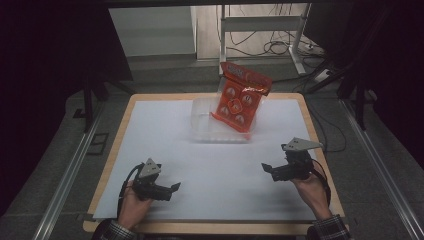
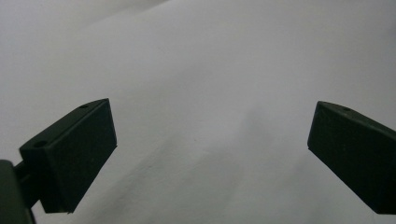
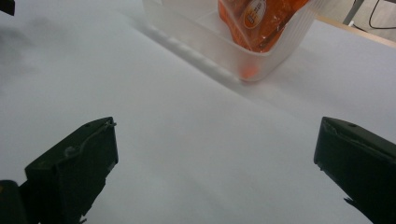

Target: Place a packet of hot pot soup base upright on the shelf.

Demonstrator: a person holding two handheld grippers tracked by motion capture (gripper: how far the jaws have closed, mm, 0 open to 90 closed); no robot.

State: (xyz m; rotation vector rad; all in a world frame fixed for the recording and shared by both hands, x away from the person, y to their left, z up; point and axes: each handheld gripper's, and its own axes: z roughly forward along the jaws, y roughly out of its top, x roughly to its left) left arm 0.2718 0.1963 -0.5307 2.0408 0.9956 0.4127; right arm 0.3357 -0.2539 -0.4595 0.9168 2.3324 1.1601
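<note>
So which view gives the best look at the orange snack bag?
The high view: the orange snack bag shows whole, standing tilted in the clear plastic tub, its top sticking out above the rim. The right gripper view catches its lower part inside the tub, cropped at the top edge. The left gripper view looks at white table.

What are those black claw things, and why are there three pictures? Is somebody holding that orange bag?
A person sits at a table holding a grabbing tool in each hand: the left gripper and the right gripper. One picture looks down from above. The other two come from small cameras riding on the tools, so you see their black jaws up close. Both tools are open and hold nothing. Nobody holds the orange bag; it stands leaning in a clear plastic tub at the far side of the table.
</note>
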